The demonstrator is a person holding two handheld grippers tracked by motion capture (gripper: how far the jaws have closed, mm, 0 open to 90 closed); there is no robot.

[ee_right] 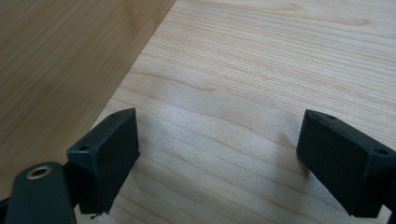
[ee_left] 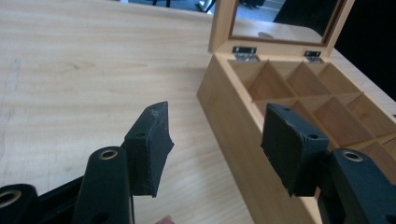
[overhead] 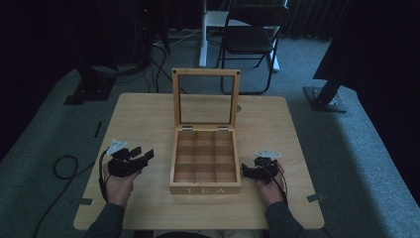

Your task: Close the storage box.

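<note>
The tea box (overhead: 205, 161) is sitting mid-table, long axis running near to far, lid (overhead: 206, 97) standing upright at the far end. The left gripper (overhead: 143, 157) and right gripper (overhead: 247, 172) are flanking it, both gaping and holding nothing.

Black grippers (overhead: 132, 161) (grey plates atop), dark sleeves (overhead: 106, 220).

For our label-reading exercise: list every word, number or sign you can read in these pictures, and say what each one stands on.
"TEA": on the front wall of the wooden box, in pale capitals, seen in the high view.
No other text can be read on the table, the lid or the grippers.
</note>
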